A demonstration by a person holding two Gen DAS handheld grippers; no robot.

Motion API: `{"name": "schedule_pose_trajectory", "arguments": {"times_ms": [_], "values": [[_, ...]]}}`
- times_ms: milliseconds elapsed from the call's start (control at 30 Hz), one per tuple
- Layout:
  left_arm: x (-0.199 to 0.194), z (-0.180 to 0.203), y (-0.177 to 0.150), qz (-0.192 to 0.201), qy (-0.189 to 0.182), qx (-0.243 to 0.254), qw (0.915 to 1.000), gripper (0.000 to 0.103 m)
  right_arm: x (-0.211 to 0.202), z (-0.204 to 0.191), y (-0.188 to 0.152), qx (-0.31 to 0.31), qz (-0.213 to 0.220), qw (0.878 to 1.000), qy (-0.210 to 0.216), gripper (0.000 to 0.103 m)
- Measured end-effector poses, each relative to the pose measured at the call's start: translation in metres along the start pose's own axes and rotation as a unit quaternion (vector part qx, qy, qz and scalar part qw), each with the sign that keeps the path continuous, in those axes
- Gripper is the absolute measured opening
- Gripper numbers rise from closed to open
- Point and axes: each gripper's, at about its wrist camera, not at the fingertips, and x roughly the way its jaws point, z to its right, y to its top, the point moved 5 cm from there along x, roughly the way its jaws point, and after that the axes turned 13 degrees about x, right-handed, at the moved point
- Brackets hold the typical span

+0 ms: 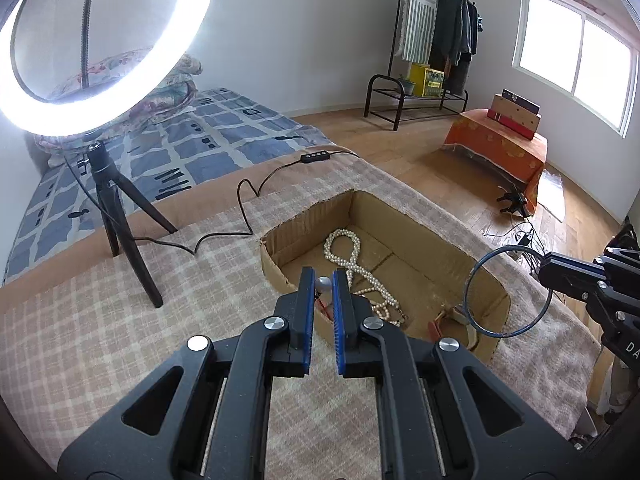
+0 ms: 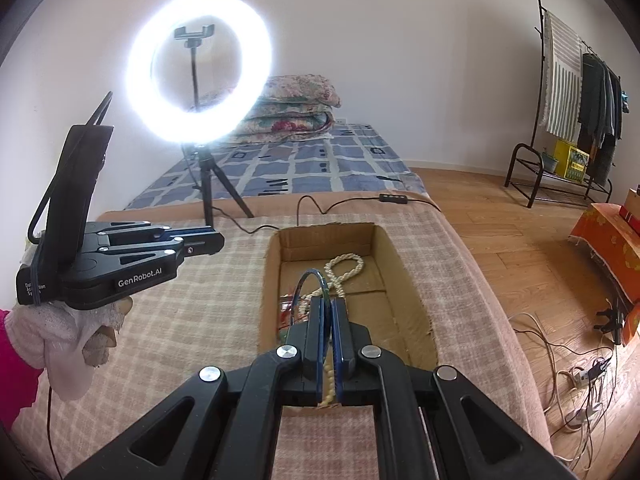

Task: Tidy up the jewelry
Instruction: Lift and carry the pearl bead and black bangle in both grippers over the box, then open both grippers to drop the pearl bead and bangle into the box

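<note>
1. Leftmost: lit ring light (image 1: 80,40) on black tripod (image 1: 120,216), standing on checked blanket (image 1: 120,300); cable with inline switch (image 1: 314,158) trailing across blanket toward box.
2. Centre-left: left gripper (image 1: 323,284), jaws narrowly parted, pinching a pearl-headed piece (image 1: 323,283) between blue pads (image 1: 307,312), held over near rim of cardboard box (image 1: 400,208).
3. Centre: cardboard box set into blanket, open top; pearl necklace (image 1: 352,260) looped in a figure-eight on box floor; small reddish items (image 1: 434,326) at near end, too small to identify.
4. Right: right gripper (image 2: 329,304), jaws almost fully closed on thin blue bangle (image 1: 504,292), held upright above box's right rim.
5. Far right: clothes rack (image 1: 436,40), orange-covered stand (image 1: 496,148), window (image 1: 576,60).
</note>
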Motion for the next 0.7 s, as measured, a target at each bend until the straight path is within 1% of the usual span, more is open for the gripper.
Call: {"name": "schedule_pose_trajectory", "arguments": {"times_ms": [200, 467, 700], "values": [[0.029, -0.006, 0.014, -0.004, 0.007, -0.003, 1.0000, 0.007, 0.023, 0.018, 0.011, -0.003, 0.001, 1.000, -0.015, 0.001], [0.062, -0.007, 0.019, -0.019, 0.011, 0.002, 0.9997, 0.007, 0.063, 0.038, 0.011, 0.004, -0.017, 0.999, -0.032, 0.001], [0.083, -0.005, 0.020, -0.033, 0.017, 0.007, 0.9993, 0.007, 0.081, 0.050, 0.012, 0.015, -0.026, 0.999, -0.040, 0.001]]}}
